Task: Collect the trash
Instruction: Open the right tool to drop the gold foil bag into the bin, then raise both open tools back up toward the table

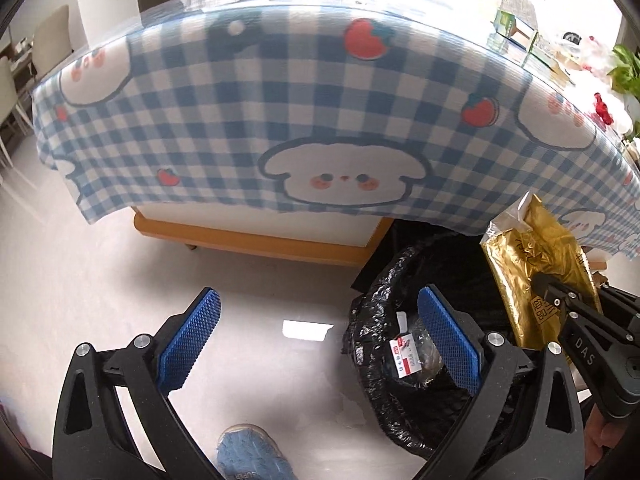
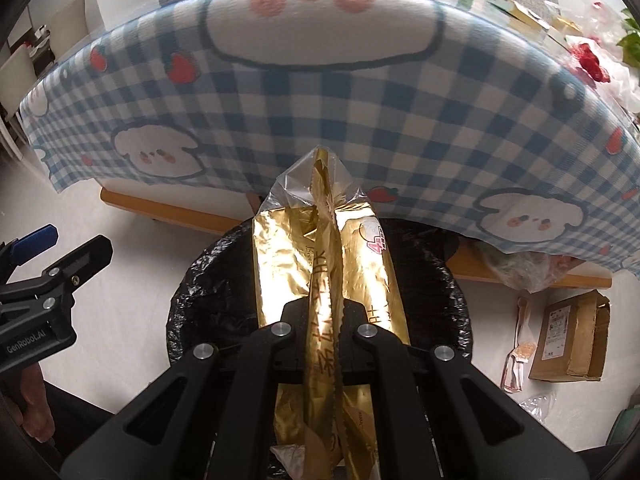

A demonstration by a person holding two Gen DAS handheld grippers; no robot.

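Note:
My right gripper (image 2: 325, 300) is shut on a gold foil wrapper (image 2: 352, 248) and holds it upright over a bin lined with a black bag (image 2: 200, 280). In the left wrist view the wrapper (image 1: 536, 256) hangs at the right, pinched by the right gripper (image 1: 540, 280), above the bin (image 1: 384, 392). A red and white label (image 1: 404, 356) lies inside the bin. My left gripper (image 1: 316, 332) is open and empty, over the floor and the bin's left rim. It also shows at the left of the right wrist view (image 2: 60, 248).
A low table under a blue checked cloth (image 1: 280, 100) stands behind the bin, with packets and boxes (image 1: 516, 28) at its far right. A cardboard box (image 2: 568, 340) and wrappers (image 2: 520, 344) lie on the floor right of the bin. A shoe (image 1: 248, 452) is near.

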